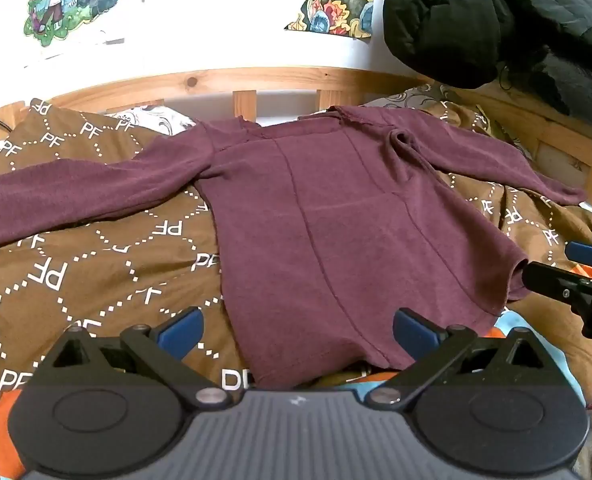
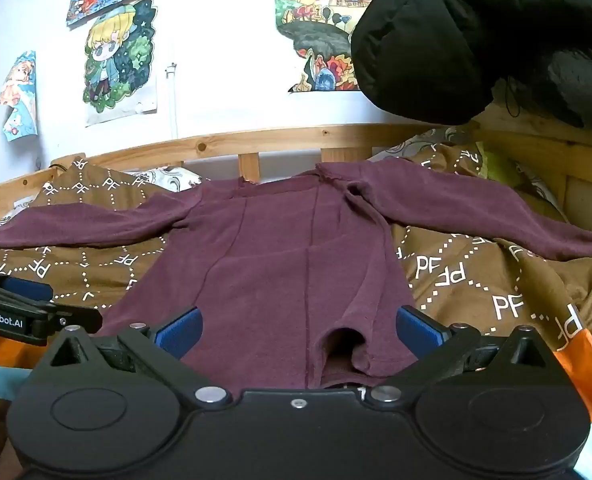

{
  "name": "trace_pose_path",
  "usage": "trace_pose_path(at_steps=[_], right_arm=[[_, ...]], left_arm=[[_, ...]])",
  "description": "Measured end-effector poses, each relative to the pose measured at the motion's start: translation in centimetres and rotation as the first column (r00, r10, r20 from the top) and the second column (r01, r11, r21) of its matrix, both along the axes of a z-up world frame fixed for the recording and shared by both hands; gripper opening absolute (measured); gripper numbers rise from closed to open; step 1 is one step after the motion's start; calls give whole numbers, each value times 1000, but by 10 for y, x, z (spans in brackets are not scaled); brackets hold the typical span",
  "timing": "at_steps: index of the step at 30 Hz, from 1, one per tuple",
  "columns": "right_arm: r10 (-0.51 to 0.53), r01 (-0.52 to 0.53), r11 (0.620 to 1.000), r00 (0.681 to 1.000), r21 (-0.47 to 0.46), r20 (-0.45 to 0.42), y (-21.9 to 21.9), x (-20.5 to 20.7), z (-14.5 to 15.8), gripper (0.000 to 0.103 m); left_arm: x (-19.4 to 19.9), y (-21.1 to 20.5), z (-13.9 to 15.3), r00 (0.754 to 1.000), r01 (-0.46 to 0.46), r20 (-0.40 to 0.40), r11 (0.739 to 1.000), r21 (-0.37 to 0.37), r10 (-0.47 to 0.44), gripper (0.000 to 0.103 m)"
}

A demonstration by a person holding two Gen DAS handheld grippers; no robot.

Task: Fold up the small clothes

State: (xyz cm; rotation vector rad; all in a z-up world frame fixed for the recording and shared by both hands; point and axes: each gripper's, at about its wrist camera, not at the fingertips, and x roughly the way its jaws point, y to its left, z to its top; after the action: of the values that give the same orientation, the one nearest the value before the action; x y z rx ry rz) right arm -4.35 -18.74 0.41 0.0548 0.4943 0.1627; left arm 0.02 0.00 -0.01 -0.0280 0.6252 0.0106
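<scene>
A maroon long-sleeved top point(image 1: 336, 220) lies spread flat on a brown patterned blanket point(image 1: 75, 264), sleeves out to both sides, neck toward the headboard. My left gripper point(image 1: 298, 334) is open, its blue pads straddling the hem's left part just above the cloth. My right gripper point(image 2: 298, 332) is open over the hem's right part, where the hem point(image 2: 344, 340) gapes in a small opening. The top also fills the right wrist view point(image 2: 287, 264). Each gripper shows at the edge of the other's view: the right point(image 1: 576, 276), the left point(image 2: 27, 308).
A wooden headboard point(image 1: 243, 84) runs behind the bed. A black puffer jacket point(image 1: 496, 20) hangs at the upper right. Posters point(image 2: 115, 60) cover the white wall. An orange and blue cloth point(image 2: 584, 368) lies at the near edge of the bed.
</scene>
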Motion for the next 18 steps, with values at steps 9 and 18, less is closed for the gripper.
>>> trace_pose_path(at_steps=[9,18], right_arm=[[-7,7,1000,1000,3,-5,4,-2,2,103],[-6,6,1000,1000,16,-13,0,0,0,102]], left_arm=[[0,0,0,1000,-1,-10,1000,-8,1,102],[0,1,-1,1000,-1,-9,1000,-11,1,102]])
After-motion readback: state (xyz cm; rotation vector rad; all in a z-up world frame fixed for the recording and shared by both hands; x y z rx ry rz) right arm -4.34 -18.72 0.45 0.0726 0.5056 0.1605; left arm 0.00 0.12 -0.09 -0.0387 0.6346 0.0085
